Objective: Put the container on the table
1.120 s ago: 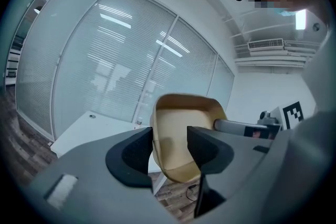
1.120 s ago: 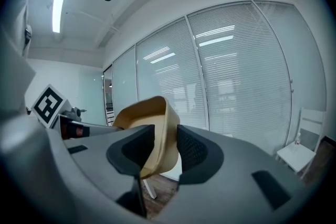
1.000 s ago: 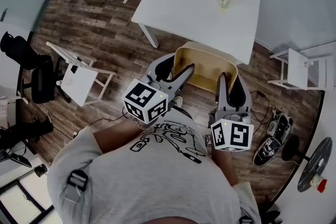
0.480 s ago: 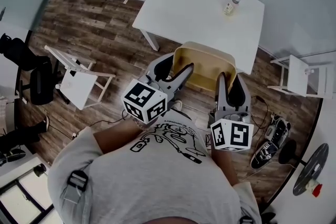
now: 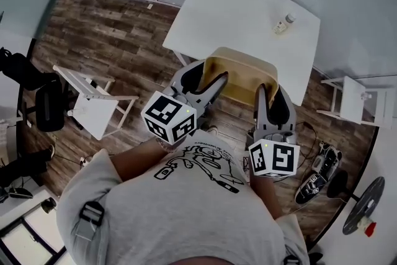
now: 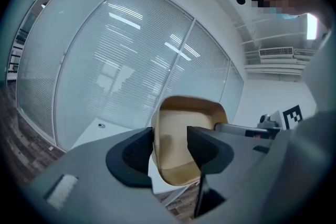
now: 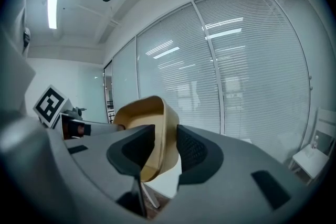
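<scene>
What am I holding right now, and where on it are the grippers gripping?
A tan open-topped container, held by both grippers: the left gripper clamps its left side wall at the rim, and the right gripper clamps its right side wall.

Overhead and jaw-level views, container (image 5: 240, 74) shared

Counted one tan plastic container (image 5: 240, 73), one white rectangular table (image 5: 236, 9), one small clear bottle (image 5: 283, 24) at 1 o'clock, two white stands (image 5: 93, 110) (image 5: 358, 98).

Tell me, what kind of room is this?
Most likely an office: a white table on wood-look flooring, glass walls with slatted blinds behind them, and a black office chair off to one side.
</scene>
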A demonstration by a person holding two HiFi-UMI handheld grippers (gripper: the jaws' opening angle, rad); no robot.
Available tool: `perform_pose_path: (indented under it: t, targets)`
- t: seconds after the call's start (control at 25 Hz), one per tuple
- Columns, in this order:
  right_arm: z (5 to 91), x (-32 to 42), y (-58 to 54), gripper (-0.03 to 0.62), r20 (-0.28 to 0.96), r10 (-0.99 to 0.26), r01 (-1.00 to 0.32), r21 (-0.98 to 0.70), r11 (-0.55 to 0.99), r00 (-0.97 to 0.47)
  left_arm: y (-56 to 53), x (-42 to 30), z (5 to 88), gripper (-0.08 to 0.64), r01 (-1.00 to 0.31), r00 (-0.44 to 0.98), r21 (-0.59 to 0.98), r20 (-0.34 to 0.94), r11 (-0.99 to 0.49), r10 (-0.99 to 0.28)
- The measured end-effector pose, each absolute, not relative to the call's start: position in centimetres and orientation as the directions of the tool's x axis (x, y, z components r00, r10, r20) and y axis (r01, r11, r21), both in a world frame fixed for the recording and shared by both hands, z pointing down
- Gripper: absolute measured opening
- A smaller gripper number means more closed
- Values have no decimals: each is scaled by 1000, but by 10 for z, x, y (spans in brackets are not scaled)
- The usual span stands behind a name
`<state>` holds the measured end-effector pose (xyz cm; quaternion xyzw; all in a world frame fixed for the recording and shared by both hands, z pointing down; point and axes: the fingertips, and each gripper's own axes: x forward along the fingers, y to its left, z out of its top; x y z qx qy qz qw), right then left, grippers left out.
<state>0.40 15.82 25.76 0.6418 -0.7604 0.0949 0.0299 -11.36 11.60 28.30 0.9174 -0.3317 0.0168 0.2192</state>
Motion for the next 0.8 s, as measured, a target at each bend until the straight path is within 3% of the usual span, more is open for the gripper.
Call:
perform_pose_path:
  t: [0.8]
  targets:
    - [268, -22, 54, 121, 199, -970, -987, -106, 119, -138, 10, -139, 294, 196, -578, 810, 418, 187, -701, -556]
